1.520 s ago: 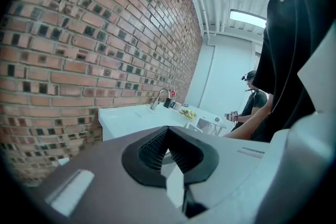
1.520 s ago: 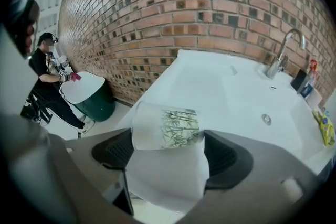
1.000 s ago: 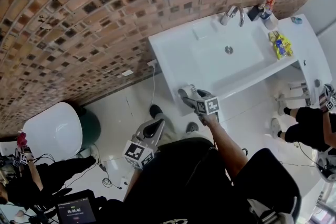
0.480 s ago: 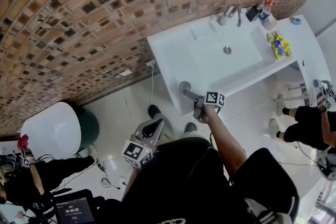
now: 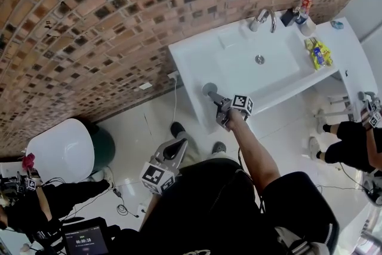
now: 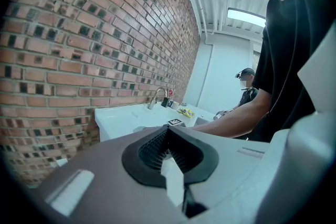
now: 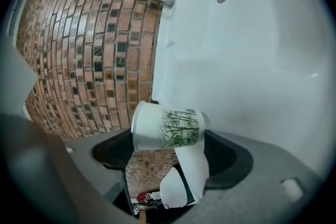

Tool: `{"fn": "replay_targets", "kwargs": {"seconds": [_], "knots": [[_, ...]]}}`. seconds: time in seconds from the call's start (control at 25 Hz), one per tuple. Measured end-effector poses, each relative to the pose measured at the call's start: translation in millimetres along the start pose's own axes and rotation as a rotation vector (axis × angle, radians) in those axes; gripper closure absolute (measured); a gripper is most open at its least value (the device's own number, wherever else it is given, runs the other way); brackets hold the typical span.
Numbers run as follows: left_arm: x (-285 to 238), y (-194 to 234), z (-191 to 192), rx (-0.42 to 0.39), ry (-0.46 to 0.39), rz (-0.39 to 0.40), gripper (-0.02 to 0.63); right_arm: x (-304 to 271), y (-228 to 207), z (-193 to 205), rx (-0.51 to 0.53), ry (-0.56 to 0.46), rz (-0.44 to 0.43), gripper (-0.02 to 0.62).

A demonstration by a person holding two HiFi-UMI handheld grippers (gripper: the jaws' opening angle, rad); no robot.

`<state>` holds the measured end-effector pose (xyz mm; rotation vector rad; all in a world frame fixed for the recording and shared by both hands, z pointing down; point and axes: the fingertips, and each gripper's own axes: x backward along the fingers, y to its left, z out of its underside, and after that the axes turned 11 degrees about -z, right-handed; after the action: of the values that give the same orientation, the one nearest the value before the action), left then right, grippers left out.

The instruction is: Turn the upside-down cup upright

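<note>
Right gripper point(image 5: 217, 101) has rolled over in the last second, fingers clamped on the cup point(image 7: 168, 127), now sideways above the near-left corner of the bench point(image 5: 194, 63), so it's about half flipped; left gripper point(image 5: 177, 146) has fingers closed, empty.

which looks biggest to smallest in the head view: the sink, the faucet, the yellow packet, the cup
1. sink, by far the largest.
2. yellow packet and faucet: they look about alike, so no ranking between them.
3. cup, smallest, though the right gripper holding it hides part of it.
</note>
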<state>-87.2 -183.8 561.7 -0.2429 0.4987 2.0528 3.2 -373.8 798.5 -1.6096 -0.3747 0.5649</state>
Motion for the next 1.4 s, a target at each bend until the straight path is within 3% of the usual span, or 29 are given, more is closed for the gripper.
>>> {"fn": "replay_targets", "kwargs": {"seconds": [0.24,0.44,0.92,1.12,1.4], "knots": [[2.7,4.1,0.9,0.002,0.005,-0.011,0.591,-25.1,4.0,-24.9,-0.004,-0.04,-0.017,0.195],[3.2,11.8,-1.9,0.005,0.004,-0.021,0.591,-22.0,-16.0,-23.4,-0.004,-0.043,0.054,0.232],[-5.2,11.5,-4.7,-0.003,0.004,-0.01,0.591,-18.6,-8.4,-26.8,0.023,-0.034,0.045,0.231],[-5.7,8.9,-9.2,-0.005,-0.009,-0.004,0.591,-10.2,12.0,-24.5,0.04,-0.037,0.011,0.23],[-11.4,-10.2,-3.4,-0.029,-0.027,0.027,0.591,47.3,73.5,1.6,0.196,0.033,-0.066,0.232]]}}
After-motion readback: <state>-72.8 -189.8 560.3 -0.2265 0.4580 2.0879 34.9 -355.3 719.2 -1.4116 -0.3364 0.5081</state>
